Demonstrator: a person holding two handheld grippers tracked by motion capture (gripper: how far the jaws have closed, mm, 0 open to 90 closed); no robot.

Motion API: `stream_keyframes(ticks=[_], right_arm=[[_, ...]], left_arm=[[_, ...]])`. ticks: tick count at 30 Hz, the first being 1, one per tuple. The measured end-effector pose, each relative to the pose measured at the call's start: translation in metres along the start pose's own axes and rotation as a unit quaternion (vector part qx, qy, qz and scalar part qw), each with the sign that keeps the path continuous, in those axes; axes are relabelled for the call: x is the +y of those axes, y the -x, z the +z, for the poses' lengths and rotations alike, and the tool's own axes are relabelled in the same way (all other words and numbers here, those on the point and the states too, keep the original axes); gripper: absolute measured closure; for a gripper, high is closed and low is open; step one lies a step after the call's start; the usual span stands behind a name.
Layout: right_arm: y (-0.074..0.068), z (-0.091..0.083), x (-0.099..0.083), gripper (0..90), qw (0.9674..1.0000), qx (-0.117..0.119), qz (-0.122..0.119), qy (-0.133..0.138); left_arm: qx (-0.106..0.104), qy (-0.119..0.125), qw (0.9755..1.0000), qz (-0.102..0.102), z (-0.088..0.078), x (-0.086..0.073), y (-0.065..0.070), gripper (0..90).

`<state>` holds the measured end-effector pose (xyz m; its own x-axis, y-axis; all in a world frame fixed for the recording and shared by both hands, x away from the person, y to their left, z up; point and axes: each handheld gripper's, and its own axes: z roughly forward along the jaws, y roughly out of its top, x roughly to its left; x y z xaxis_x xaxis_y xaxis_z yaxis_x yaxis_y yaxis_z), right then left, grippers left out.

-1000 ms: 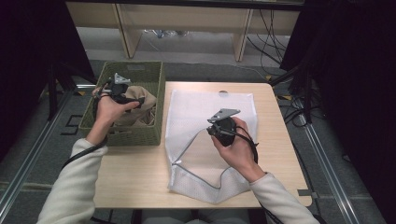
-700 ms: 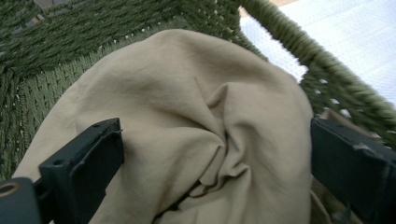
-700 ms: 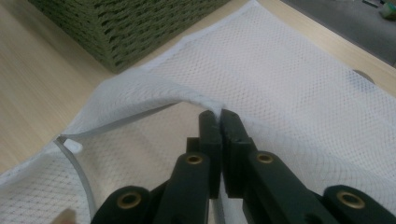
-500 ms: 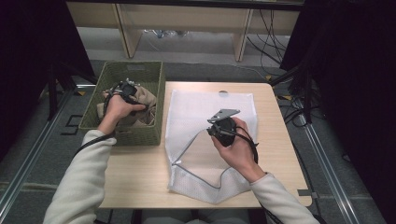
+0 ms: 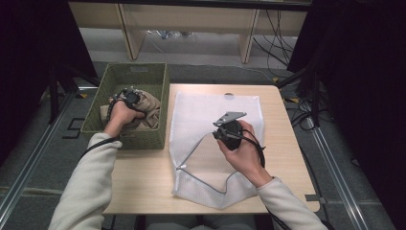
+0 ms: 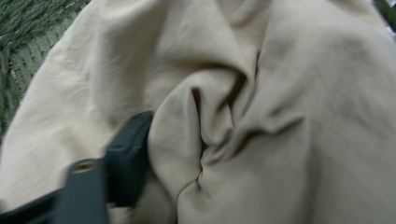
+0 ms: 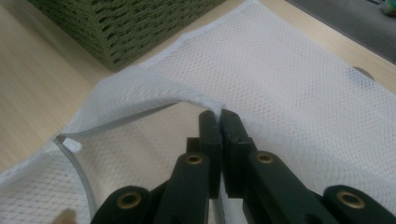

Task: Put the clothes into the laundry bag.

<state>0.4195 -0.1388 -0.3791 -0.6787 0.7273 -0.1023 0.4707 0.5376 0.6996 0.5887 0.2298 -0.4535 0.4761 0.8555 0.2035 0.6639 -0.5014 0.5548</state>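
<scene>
A crumpled beige cloth (image 5: 147, 109) lies in the green woven basket (image 5: 136, 73) at the table's left. My left gripper (image 5: 130, 98) is pushed down into it, and its jaws have just been closing. In the left gripper view a fold of the cloth (image 6: 261, 116) bulges between them; one black finger (image 6: 128, 156) shows and the other is buried. A white mesh bag (image 5: 210, 108) lies flat across the table's middle. My right gripper (image 5: 217, 135) is shut on the bag's upper hem (image 7: 187, 100), jaws together (image 7: 219, 119), holding the mouth lifted.
The basket's corner (image 7: 121, 23) stands close to the bag's left edge. A grey zip trim (image 5: 191, 152) runs along the bag's open mouth. Bare wooden table (image 5: 143, 177) shows in front of the basket. Shelving and cables lie beyond the far edge.
My left hand has dropped lower into the basket and onto the beige cloth. The right hand and the mesh bag have stayed put.
</scene>
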Motion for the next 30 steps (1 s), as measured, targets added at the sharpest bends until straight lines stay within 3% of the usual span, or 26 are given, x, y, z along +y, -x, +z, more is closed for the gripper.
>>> stream_keyframes(ticks=[1,6,10,13,14,17,22,30], right_arm=[[-0.001,0.0,0.0,89.7,0.9999,-0.001,0.011,-0.002],[-0.001,-0.001,0.001,89.7,1.0,0.0,-0.005,0.001],[-0.001,-0.001,0.0,89.7,1.0,0.004,0.008,-0.002],[0.0,0.0,0.0,89.7,1.0,0.001,0.0,0.002],[0.0,-0.001,0.0,89.7,1.0,0.003,0.006,0.001],[0.001,0.0,0.0,89.7,0.9999,0.004,0.008,0.005],[0.001,-0.001,0.0,89.7,1.0,0.003,0.004,0.006],[0.0,0.0,0.0,89.7,1.0,0.002,0.005,0.008]], left_arm=[[0.001,0.0,1.0,-0.002,0.0,-0.001,0.0,38.1],[0.003,-0.003,1.0,0.004,-0.001,-0.001,-0.001,52.7],[0.003,-0.002,1.0,0.004,-0.001,-0.002,0.0,62.6],[0.006,-0.002,1.0,0.003,-0.002,-0.002,-0.001,67.7],[0.007,0.001,1.0,-0.007,-0.001,-0.001,0.0,69.1],[0.007,0.005,0.9999,-0.007,-0.005,-0.001,-0.002,72.4],[0.014,0.034,0.9991,-0.02,-0.013,-0.005,-0.007,75.2],[0.019,0.077,0.9961,-0.038,-0.023,-0.009,-0.011,76.0]])
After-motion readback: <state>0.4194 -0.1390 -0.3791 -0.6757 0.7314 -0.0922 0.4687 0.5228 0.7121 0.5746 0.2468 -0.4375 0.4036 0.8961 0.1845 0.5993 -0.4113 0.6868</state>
